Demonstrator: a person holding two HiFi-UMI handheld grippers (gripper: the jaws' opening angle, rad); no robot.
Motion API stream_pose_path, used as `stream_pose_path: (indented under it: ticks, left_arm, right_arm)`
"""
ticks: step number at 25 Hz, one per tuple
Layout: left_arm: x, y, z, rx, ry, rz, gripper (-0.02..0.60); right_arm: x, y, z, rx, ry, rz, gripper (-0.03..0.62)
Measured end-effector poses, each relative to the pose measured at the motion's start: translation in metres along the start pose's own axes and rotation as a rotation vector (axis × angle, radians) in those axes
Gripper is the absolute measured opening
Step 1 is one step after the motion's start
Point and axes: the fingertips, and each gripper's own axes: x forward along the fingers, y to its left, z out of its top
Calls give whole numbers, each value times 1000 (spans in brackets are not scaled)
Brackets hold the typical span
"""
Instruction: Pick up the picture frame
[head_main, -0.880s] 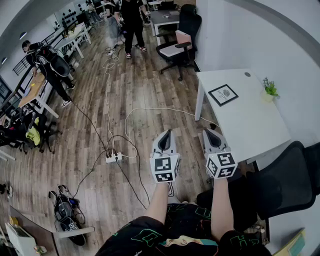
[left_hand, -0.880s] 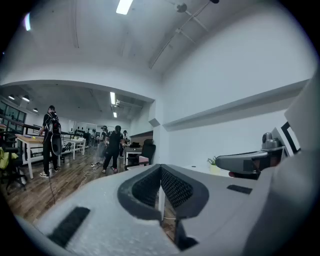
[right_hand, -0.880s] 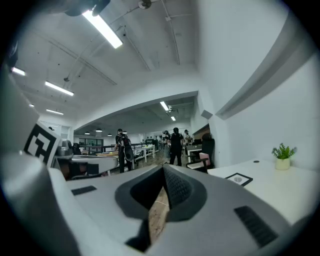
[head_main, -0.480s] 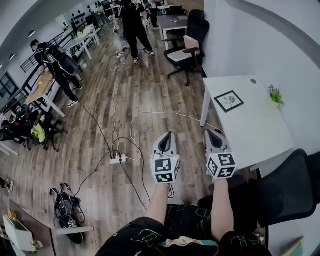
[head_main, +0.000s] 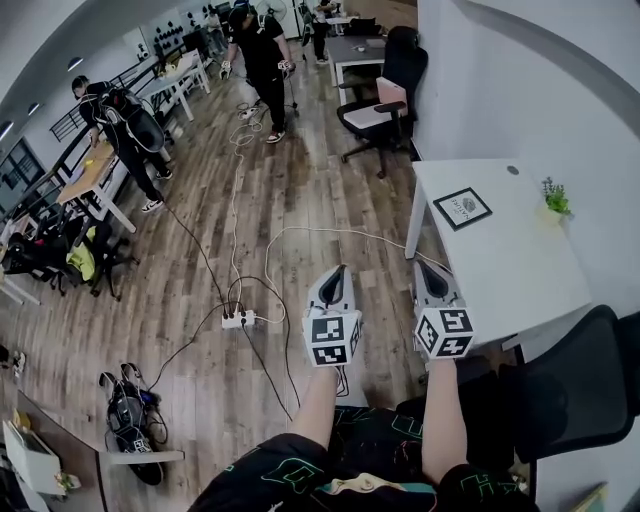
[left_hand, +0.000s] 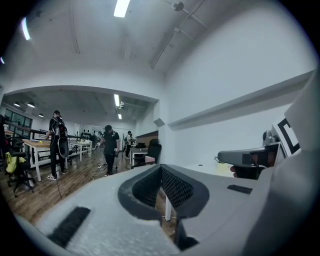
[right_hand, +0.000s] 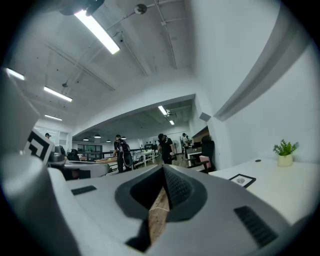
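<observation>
A black picture frame (head_main: 461, 208) with a white mat lies flat on the white table (head_main: 520, 280) at the right; in the right gripper view the picture frame (right_hand: 242, 180) shows small on that tabletop. My left gripper (head_main: 333, 272) is held level over the wooden floor, jaws shut, nothing in them. My right gripper (head_main: 429, 267) is level beside it, by the table's near left corner, also shut and empty. Both are well short of the frame.
A small potted plant (head_main: 555, 197) stands on the table near the wall. A black office chair (head_main: 560, 385) is at my right, another chair (head_main: 385, 105) beyond the table. Cables and a power strip (head_main: 238, 319) lie on the floor. Several people (head_main: 258, 60) stand farther off among desks.
The table and frame have slid slightly down and right in the head view as the view shifted. Both grippers stay shut, side by side.
</observation>
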Motion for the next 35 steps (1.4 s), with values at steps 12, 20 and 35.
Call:
stream_pose_path:
  ticks: [12,20,35]
  left_arm:
    - [50,-27,-11,-2,19,-102,6]
    - [98,-14,-19,-32,29,-130,6]
    - [232,123,-33,-28,105,-17,6]
  right_arm:
    - [-1,-54,-5,24,6,-118,5]
    - [42,-73,-11,27,34,-144,5]
    - [252,-59,-34,91,90,-9,5]
